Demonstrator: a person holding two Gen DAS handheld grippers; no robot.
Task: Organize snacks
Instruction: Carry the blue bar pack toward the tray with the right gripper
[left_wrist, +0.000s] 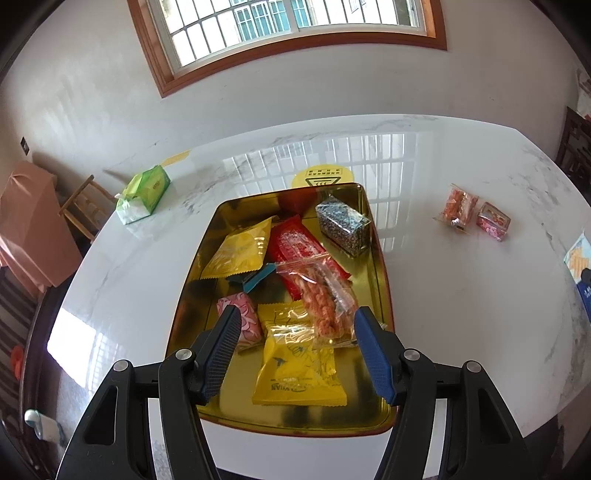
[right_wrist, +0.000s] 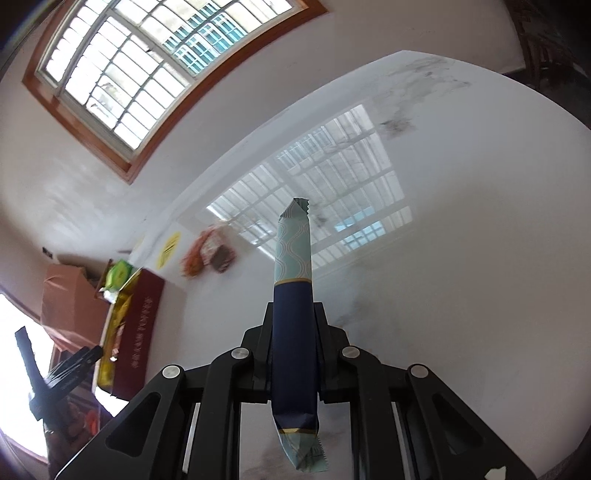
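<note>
White walls and a wood-framed barred window (left_wrist: 291, 22) stand behind a glossy white marble table (left_wrist: 461, 295), which mirrors the window panes. On the table sits an open gold tin (left_wrist: 373, 221) with red outer sides; in the right wrist view those sides carry a row of gold characters too blurred to read.

Inside the tin lie several snacks: two yellow packets, the nearer yellow packet (left_wrist: 299, 369) printed with upside-down letters that cannot be read for certain, a red packet (left_wrist: 295, 240), a clear bag of orange twists (left_wrist: 325, 299), a pink sweet (left_wrist: 243, 317) and a speckled block (left_wrist: 343, 225).

A round yellow sticker (left_wrist: 321, 177) with a hot-surface triangle lies beyond the tin. A green tissue pack (left_wrist: 144, 195) rests at far left, and two small wrapped snacks (left_wrist: 472, 214) lie well apart to the right.

The left gripper (left_wrist: 295, 325) hangs above the tin's near end, its blue pads spread with nothing between them.

The right gripper (right_wrist: 291, 310) pinches a long snack bar (right_wrist: 293, 266), navy below and pale teal above, its long axis running straight ahead along the fingers, the crimped tip pointing away over bare table.
</note>
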